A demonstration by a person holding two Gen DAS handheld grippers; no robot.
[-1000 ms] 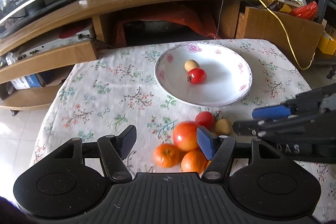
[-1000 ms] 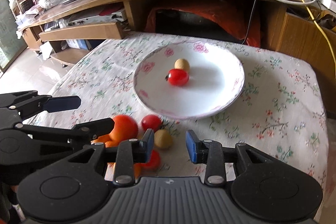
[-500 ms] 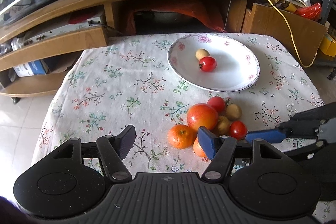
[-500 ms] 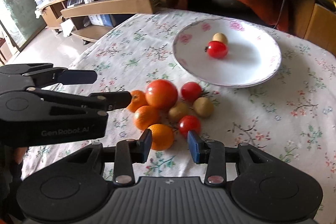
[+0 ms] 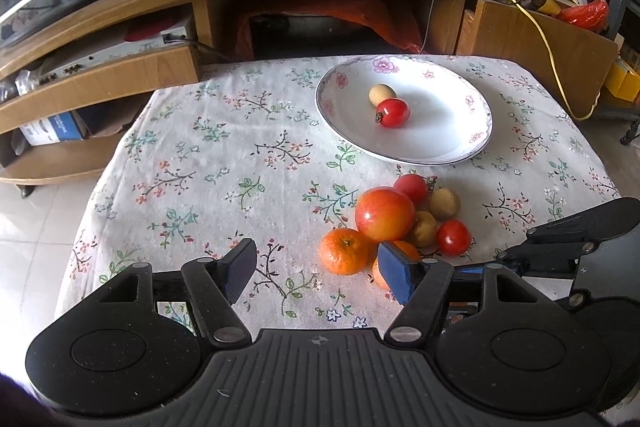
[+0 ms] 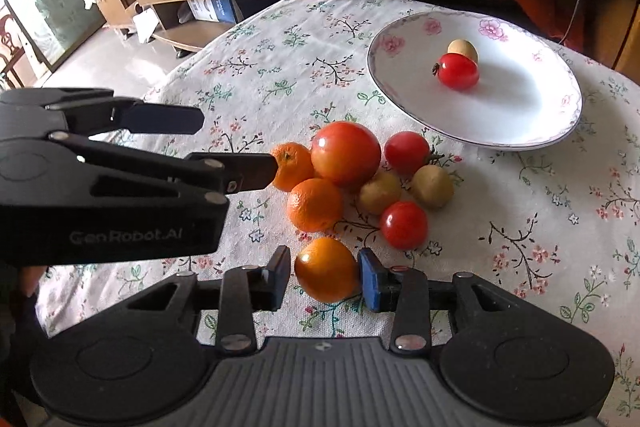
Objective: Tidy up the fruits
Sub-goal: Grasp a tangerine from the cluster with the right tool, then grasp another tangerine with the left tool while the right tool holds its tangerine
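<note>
The right gripper [image 6: 325, 277] is sitting low over the flowered tablecloth [image 6: 280, 67] with the nearest orange [image 6: 327, 269] between its fingers. Its jaws have just been closing a little, and the blue pad on the right is touching the orange's skin, while a thin gap is showing beside the black pad on the left, so the fingers are bracketing the fruit rather than clenching it.

The left gripper [image 5: 316, 269] is hanging released, jaws wide, with only cloth between them. Its jaws have just been opening slightly. Its right pad is sitting in front of one orange, and another orange [image 5: 344, 251] is lying just past that pad. In the right wrist view, this gripper [image 6: 236, 147] is reaching in from the left, its lower fingertip close beside the far-left orange [image 6: 292, 166]; whether they are touching cannot be told.

Just beyond, the rest of the fruit is lying in a tight cluster on the cloth: a second orange [image 6: 316, 205], a large red-orange tomato [image 6: 346, 153], two small red tomatoes [image 6: 404, 225], and two small brownish-yellow fruits [image 6: 432, 186], most of them touching.

Farther back, a white plate [image 6: 520, 99] with pink flowers on its rim is holding one small red tomato [image 6: 458, 71] and one small yellowish fruit [image 6: 463, 49], the two touching.

Behind the table, a wooden TV stand [image 5: 120, 7] is carrying cables.
</note>
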